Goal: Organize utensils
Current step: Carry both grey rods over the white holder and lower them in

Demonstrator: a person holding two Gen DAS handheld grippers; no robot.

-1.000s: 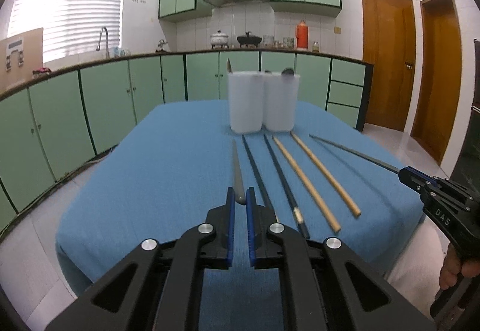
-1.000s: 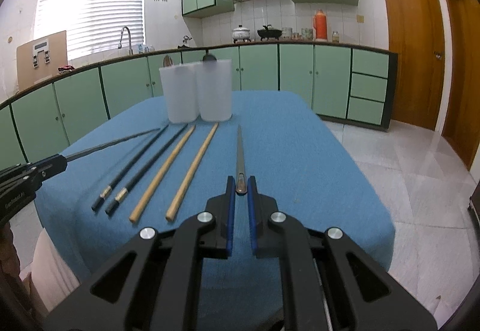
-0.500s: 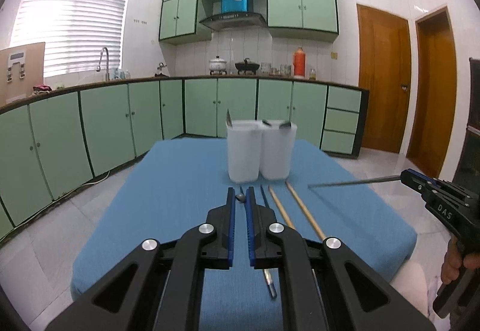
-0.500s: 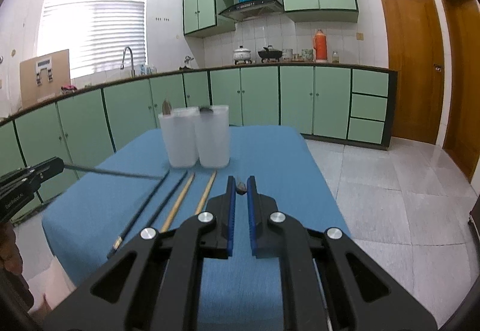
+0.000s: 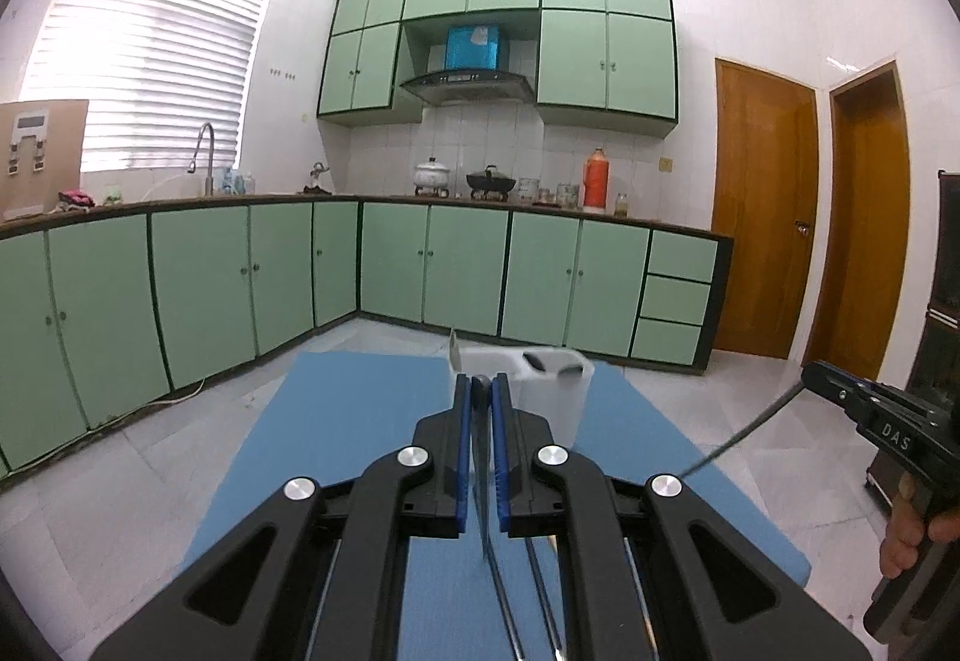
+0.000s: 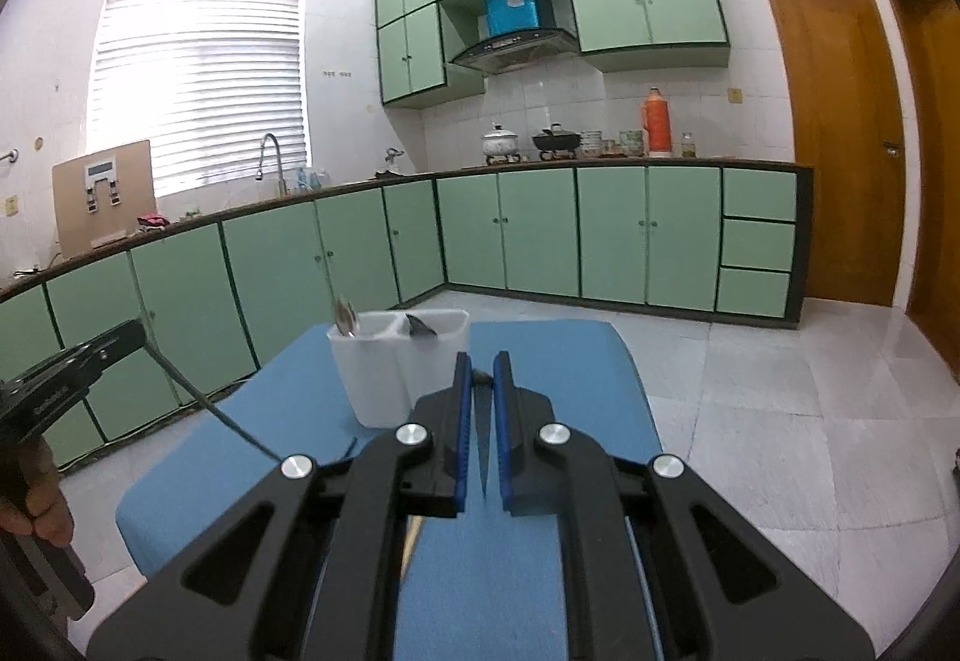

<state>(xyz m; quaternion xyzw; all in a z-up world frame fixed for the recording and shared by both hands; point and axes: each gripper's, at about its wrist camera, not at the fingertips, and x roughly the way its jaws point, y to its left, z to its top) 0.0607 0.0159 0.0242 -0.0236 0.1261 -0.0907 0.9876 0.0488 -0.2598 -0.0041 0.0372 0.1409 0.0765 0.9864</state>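
Since a second ago you have lifted both metal chopsticks off the blue tablecloth (image 5: 336,457); they lay flat there and now hang tip-down. Your left gripper (image 5: 478,388) is closed on one metal chopstick (image 5: 481,487), its blunt end pinched between the blue pads, its long axis running down the centre of the left wrist frame. Your right gripper (image 6: 478,364) is closed on a second metal chopstick (image 6: 481,451) in the same way; in the left wrist view it slants down-left from the gripper at the right edge.

Two chopsticks are held. Below the left gripper, the shafts of a dark pair (image 5: 540,595) lie on the cloth, running toward the frame bottom; the rest are hidden behind the gripper bodies.

Two white holders (image 6: 384,385) stand touching side by side, just above frame centre. In the right wrist view, the left one holds a spoon (image 6: 345,316), bowl up; the right one holds a dark utensil (image 6: 423,328) I cannot identify.
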